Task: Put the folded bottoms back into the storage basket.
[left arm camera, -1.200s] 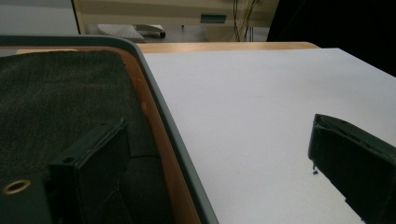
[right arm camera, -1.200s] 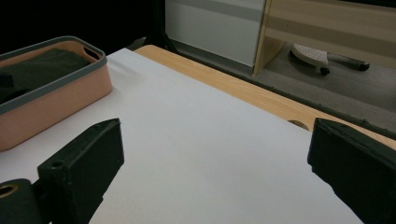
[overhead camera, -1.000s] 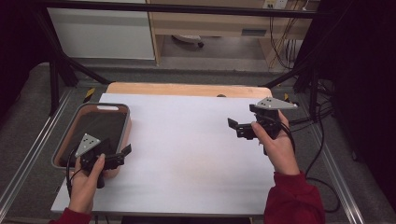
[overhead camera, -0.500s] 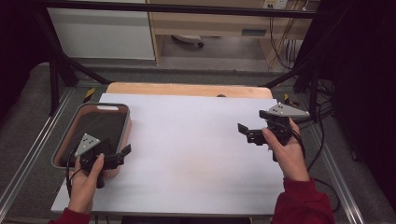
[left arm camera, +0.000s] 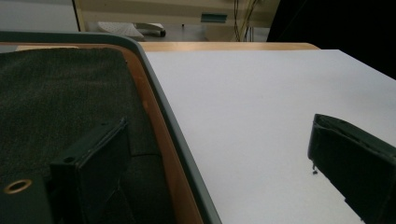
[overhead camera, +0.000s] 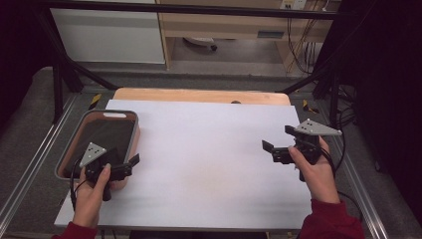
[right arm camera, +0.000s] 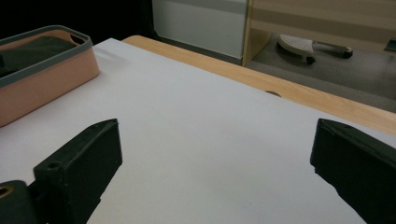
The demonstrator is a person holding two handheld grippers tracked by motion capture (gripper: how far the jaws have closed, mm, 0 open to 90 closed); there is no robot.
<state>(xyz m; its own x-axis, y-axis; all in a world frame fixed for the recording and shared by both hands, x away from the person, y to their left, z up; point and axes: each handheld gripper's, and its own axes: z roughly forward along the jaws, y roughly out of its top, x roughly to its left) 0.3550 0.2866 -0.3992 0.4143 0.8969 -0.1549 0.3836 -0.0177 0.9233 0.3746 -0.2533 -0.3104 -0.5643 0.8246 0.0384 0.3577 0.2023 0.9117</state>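
Observation:
A peach tub with a grey rim [overhead camera: 69, 144] stands at the table's left edge, with a dark cloth [overhead camera: 107, 134] lying inside it. My left gripper [overhead camera: 124, 155] hovers at the tub's near right corner, open and holding nothing. In the left gripper view its jaws straddle the tub rim [left arm camera: 154, 79], one over the cloth [left arm camera: 60, 93] and one over the white sheet. My right gripper [overhead camera: 276, 138] is open over the right side of the white tabletop [overhead camera: 209, 159], also holding nothing. The right gripper view looks across the sheet toward the tub [right arm camera: 46, 70].
A wooden board edge [overhead camera: 199, 94] runs along the far side of the white sheet. Metal rails flank the table on both sides. Cables [overhead camera: 343, 114] hang near the right edge. A cabinet and shelf stand beyond the table.
My right gripper has drifted right and toward the near edge of the table, still open. The left gripper and the tub have stayed put.

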